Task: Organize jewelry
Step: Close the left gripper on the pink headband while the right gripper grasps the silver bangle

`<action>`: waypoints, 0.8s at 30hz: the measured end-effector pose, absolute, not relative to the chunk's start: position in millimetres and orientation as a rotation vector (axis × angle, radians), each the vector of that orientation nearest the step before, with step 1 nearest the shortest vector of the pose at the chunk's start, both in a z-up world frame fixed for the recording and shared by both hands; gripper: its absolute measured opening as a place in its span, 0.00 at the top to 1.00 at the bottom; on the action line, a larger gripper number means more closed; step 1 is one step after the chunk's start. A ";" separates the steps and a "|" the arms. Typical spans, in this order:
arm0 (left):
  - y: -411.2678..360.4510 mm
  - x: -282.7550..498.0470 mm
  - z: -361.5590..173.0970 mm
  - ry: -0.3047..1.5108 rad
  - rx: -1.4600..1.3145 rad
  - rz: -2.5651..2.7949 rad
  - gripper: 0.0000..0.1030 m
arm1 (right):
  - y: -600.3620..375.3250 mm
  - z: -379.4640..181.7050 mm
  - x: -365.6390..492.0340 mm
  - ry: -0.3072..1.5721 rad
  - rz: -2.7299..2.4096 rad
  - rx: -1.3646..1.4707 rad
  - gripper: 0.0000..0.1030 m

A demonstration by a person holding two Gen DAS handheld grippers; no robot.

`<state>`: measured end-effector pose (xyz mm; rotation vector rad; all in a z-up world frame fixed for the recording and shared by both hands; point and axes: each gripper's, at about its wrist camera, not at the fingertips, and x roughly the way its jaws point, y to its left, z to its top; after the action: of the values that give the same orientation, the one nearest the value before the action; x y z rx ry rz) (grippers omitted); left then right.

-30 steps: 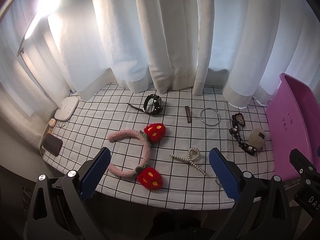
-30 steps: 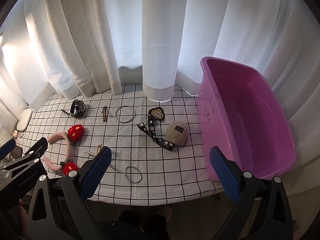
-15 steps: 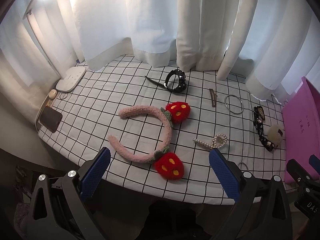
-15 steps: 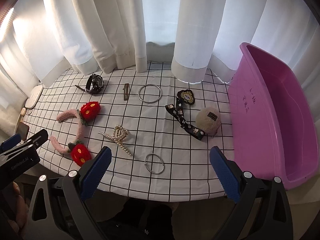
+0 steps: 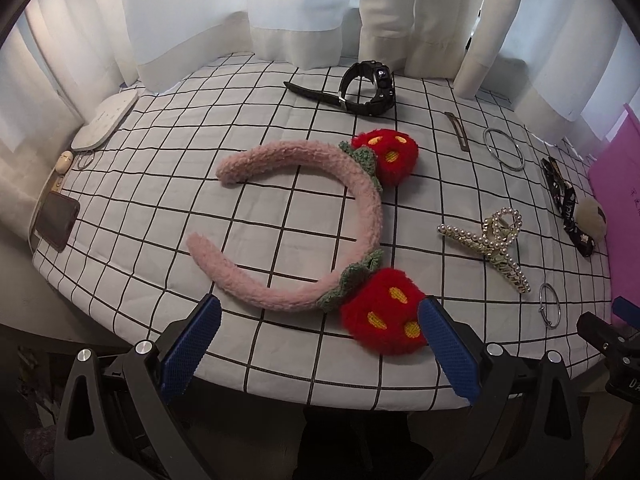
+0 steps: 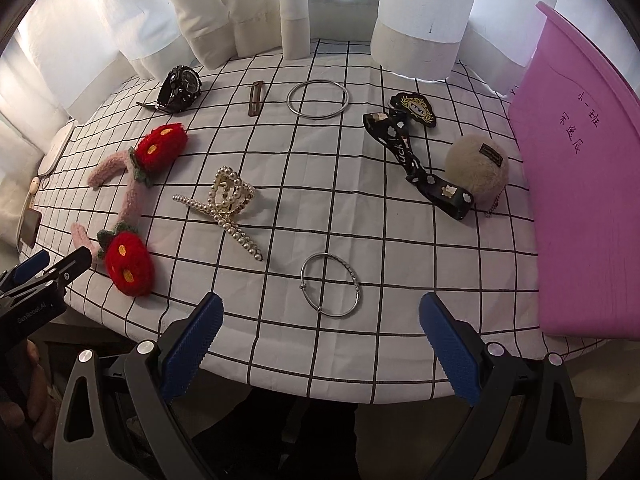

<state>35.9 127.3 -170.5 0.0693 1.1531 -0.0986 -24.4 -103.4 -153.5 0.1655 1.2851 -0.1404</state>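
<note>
Both tools closer now: left tool gapes astride fuzzy pink strawberry headband, right tool, apart, fronts thin silver bangle.

We count two silver metal bangles, a large plain ring and a smaller clasped one; one pink fuzzy strawberry headband; one black wristwatch; one pearl claw clip; one brown barrette; one magenta plastic bin.
</note>
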 end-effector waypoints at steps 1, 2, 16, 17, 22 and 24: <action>126.2 40.0 -175.1 1.151 0.074 -0.102 0.06 | -102.9 -158.0 -23.9 1.284 -0.144 0.168 0.09; 124.6 44.1 -179.9 1.150 0.085 -0.102 0.06 | -102.9 -162.6 -22.9 1.284 -0.147 0.169 0.09; 113.7 73.9 -217.7 1.140 0.122 -0.141 0.06 | -113.7 -217.8 -11.2 1.316 -0.244 0.149 0.09; 113.3 75.4 -220.8 1.146 0.120 -0.144 0.06 | -115.1 -220.4 -10.6 1.320 -0.249 0.153 0.09; 116.4 81.2 -233.8 1.163 0.078 -0.158 0.05 | -120.1 -225.0 -12.6 1.289 -0.247 0.178 0.09; 111.7 80.6 -235.0 1.135 0.109 -0.153 0.05 | -118.9 -225.4 -15.7 1.263 -0.240 0.168 0.08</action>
<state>80.6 111.7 -235.0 0.1091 1.1354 -0.1527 -15.7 -118.9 -225.4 0.1676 1.2630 -0.2398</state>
